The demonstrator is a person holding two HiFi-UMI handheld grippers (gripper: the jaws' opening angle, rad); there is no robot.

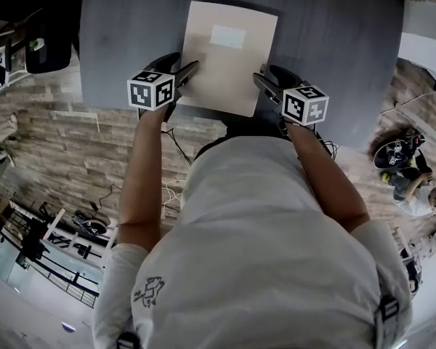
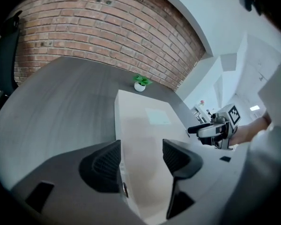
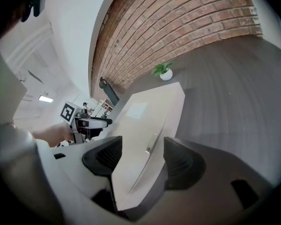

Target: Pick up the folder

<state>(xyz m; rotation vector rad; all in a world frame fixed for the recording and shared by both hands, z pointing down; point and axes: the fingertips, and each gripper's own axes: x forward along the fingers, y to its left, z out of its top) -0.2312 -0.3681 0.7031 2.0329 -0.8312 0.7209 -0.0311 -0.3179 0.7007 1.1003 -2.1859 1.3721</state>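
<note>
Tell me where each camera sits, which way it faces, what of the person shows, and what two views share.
Head view: on the head, facing steeply down at folder and table; torso, forearms, left gripper, right gripper show.
Left gripper view: on that gripper, facing along its open jaws over the folder toward the plant; right hand shows.
Right gripper view: likewise, mirrored; left hand shows.
Shared by both: folder and plant.

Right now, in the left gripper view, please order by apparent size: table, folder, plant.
Largest: the table.
Second: the folder.
Smallest: the plant, though it stands farthest from the camera, so it may look smaller than it is.
</note>
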